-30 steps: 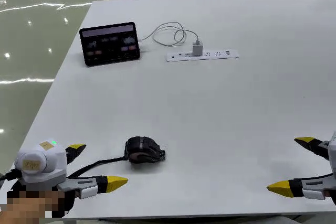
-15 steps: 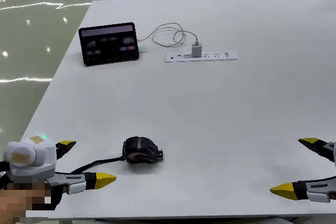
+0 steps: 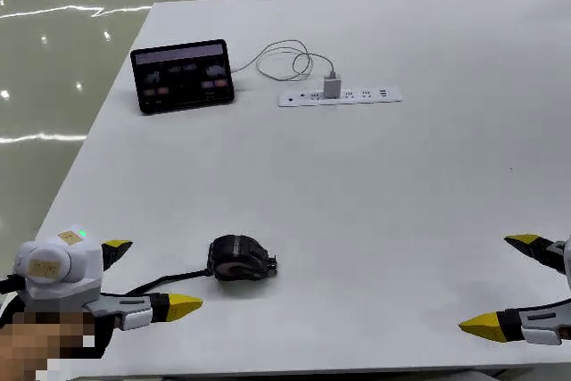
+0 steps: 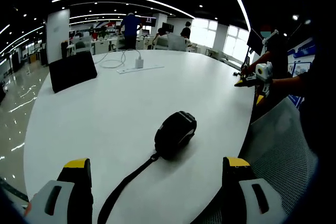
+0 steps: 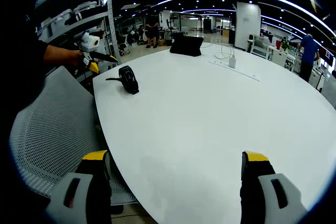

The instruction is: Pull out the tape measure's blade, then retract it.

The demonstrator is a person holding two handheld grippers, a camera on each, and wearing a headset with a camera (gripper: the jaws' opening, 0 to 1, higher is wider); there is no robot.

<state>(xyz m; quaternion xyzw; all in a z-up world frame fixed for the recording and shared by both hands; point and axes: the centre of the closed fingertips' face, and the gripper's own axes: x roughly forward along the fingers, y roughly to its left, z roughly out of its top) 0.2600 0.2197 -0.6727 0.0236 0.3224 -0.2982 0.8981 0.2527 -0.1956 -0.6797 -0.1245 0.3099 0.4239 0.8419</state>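
A black tape measure [image 3: 239,257] lies on the white table [image 3: 375,176] near its front edge, with a black wrist strap [image 3: 165,280] trailing to the left. My left gripper [image 3: 152,276] is open just left of it, the strap running between its yellow-tipped fingers; in the left gripper view the tape measure [image 4: 176,132] sits ahead of the open left gripper [image 4: 156,166]. My right gripper [image 3: 508,285] is open at the table's front right, far from the tape measure [image 5: 128,79], which shows small at the left of the right gripper view beyond the open right gripper [image 5: 176,162].
A dark tablet [image 3: 183,75] stands at the back left. A white power strip [image 3: 339,95] with a plugged charger and coiled cable [image 3: 285,60] lies behind the middle. A mesh chair seat [image 5: 50,135] sits below the table's front edge.
My left gripper has drawn back a little to the left, away from the tape measure. The tape measure and my right gripper stay where they were.
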